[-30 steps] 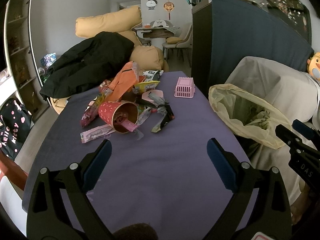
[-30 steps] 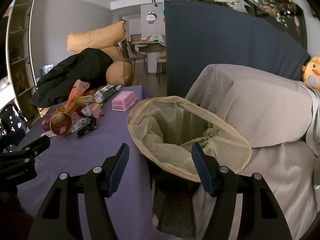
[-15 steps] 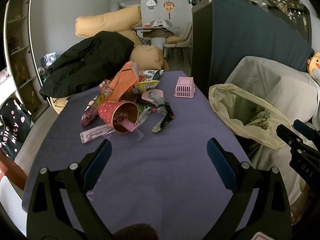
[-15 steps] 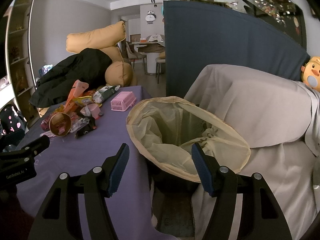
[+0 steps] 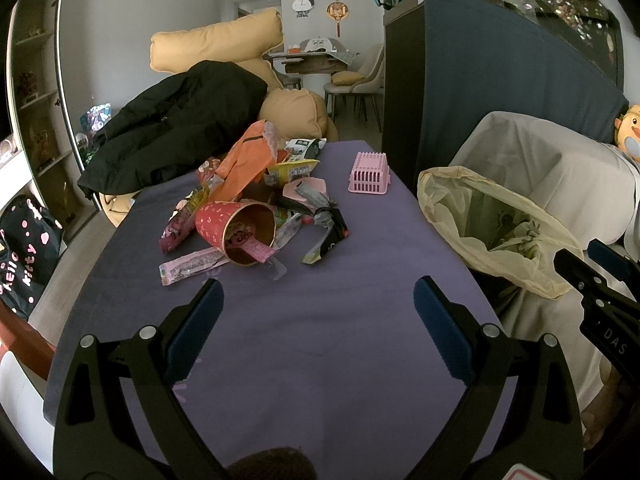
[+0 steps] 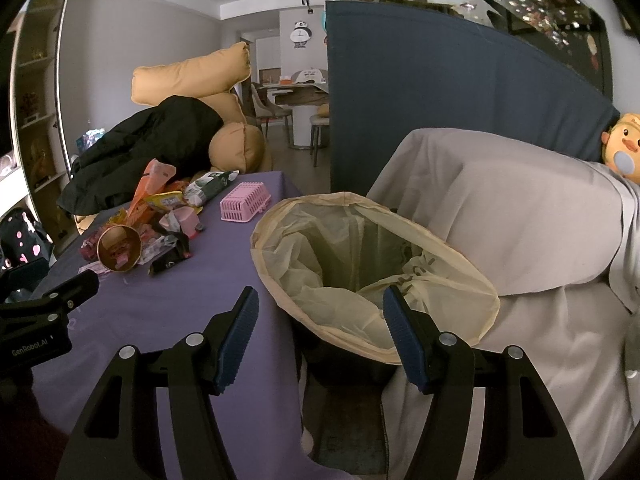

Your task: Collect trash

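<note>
Left wrist view: pink basket (image 5: 369, 172) beyond wrapper pile (image 5: 256, 200), apart.

A table (image 5: 320, 352) draped in purple cloth carries a heap of snack wrappers (image 5: 256, 184), a tipped red paper cup (image 5: 236, 232) and an overturned pink basket (image 5: 369, 173) near its far edge.

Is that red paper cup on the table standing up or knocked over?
Knocked over. The red paper cup lies on its side on the purple table, its open mouth facing the camera with a pink wrapper sticking out.
</note>
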Motion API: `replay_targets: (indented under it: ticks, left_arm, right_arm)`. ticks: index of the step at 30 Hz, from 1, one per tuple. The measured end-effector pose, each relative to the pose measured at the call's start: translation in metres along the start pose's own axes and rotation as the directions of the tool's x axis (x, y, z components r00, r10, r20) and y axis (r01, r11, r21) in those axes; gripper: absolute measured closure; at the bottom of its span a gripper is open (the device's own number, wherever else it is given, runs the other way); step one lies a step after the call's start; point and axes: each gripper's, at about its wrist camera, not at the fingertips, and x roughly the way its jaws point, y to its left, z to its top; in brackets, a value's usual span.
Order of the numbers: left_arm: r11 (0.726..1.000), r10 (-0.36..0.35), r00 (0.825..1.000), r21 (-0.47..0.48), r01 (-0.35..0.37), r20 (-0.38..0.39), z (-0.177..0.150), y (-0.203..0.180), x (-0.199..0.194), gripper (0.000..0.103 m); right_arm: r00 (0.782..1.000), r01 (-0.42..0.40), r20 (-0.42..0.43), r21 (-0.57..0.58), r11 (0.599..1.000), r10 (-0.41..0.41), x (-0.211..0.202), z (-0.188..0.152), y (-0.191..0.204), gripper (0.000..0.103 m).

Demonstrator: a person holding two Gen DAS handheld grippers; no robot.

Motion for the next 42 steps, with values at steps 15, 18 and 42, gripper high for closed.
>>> replay_targets:
  ticks: [15,18,42]
  left_arm:
    - [1.000,-0.001,1.000,0.000,0.001,-0.002,0.001,0.000,0.000,0.012]
    - [1.000,-0.001,1.000,-0.002,0.001,-0.003,0.001,0.000,0.000,0.012]
    - [0.970,-0.232,0.973,-0.073,0.233,0.013,0.050,0.126,0.080,0.012]
  right_arm:
    - [1.000,0.000,-0.001,0.001,1.000,0.000,0.000,0.000,0.000,0.042]
    - [1.000,0.003,-0.001,0.000,1.000,-0.003,0.000,0.000,0.000,0.042]
    - [0.995,-0.008,-0.099,-0.075,0.997,0.001,0.077,0.038,0.035,0.042]
